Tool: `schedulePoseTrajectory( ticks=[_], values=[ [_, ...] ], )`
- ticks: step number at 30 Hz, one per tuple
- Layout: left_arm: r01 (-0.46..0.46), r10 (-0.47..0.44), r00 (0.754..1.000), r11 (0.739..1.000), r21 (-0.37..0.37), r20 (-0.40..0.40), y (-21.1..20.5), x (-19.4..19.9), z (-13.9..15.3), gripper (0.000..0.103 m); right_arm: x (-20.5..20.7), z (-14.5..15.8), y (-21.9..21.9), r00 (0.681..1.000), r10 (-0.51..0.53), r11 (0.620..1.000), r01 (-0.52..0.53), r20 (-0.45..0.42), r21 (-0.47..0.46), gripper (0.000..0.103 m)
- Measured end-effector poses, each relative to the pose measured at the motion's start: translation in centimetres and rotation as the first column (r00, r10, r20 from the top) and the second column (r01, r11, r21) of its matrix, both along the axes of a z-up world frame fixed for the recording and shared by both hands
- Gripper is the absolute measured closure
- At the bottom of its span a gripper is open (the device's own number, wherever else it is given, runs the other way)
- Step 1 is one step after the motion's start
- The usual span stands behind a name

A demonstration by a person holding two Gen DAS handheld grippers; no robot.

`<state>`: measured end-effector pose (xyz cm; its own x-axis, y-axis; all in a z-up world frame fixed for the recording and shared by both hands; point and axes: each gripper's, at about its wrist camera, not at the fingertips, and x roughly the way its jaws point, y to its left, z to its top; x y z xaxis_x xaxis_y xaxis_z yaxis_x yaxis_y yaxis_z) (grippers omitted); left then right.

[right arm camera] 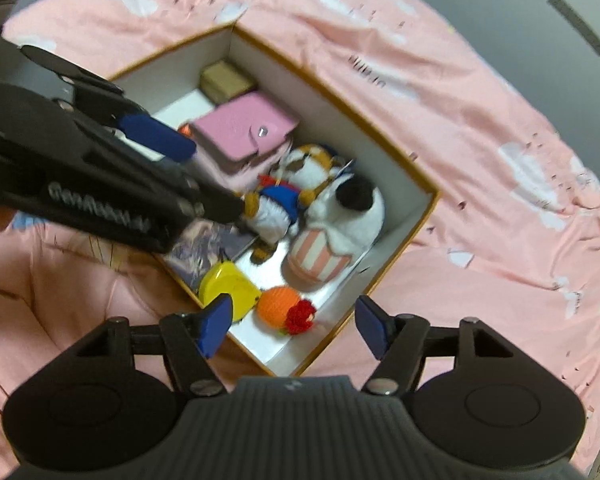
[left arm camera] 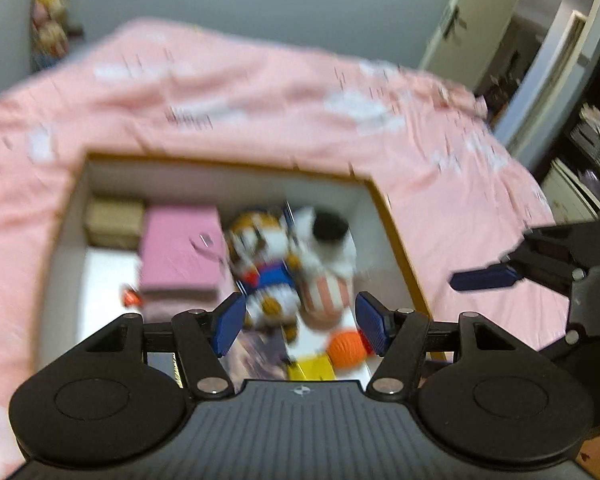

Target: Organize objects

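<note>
I have both tools spread apart and empty above the open box on the pink bedspread: the left tool and the right tool. Inside the box, the pink wallet lies toward the far corner, two plush toys beside it, and the orange ball and yellow case near the closest corner.

An open box is set on a bedspread. Inside, seen from the right wrist view, a small carton is tucked in the far corner, a wallet just before it, two plush toys side by side at the middle, and a knitted ball beside a round case nearest the camera.
</note>
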<state>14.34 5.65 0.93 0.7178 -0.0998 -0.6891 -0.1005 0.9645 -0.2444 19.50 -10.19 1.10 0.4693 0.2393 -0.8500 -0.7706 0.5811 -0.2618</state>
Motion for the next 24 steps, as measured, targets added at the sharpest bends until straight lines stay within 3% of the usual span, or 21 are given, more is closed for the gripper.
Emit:
schedulePoseTrajectory(
  ticks=[5, 8, 11, 14, 20, 24],
  values=[
    [-0.069, 0.047, 0.982, 0.99, 0.12, 0.18, -1.0, -2.1, 2.9, 0.024, -1.0, 2.0, -1.0, 0.991, -0.12, 0.979, 0.109, 0.058, 0.172, 0.025],
    [-0.091, 0.052, 0.97, 0.984, 0.154, 0.239, -1.3, -3.1, 4.0, 0.017, -1.6, 2.9, -1.8, 0.975, -0.214, 0.937, 0.187, 0.064, 0.293, 0.025],
    [-0.112, 0.058, 0.955, 0.979, 0.172, 0.291, -1.4, -4.1, 5.0, 0.014, -3.2, 3.7, -1.9, 0.947, -0.28, 0.908, 0.208, 0.155, 0.364, 0.022],
    [-0.142, 0.066, 0.946, 0.965, 0.221, 0.318, -1.3, -5.0, 5.6, 0.012, -4.6, 4.2, -2.2, 0.913, -0.344, 0.867, 0.221, 0.217, 0.447, 0.015],
    [-0.196, 0.101, 0.935, 0.945, 0.261, 0.339, -0.8, -6.1, 5.6, 0.011, -6.0, 4.0, -1.9, 0.889, -0.43, 0.77, 0.272, 0.155, 0.578, 0.005],
    [-0.206, 0.118, 0.944, 0.94, 0.272, 0.307, -0.3, -6.7, 5.3, 0.011, -7.1, 3.3, -1.0, 0.877, -0.46, 0.744, 0.296, 0.138, 0.599, 0.003]
  ],
)
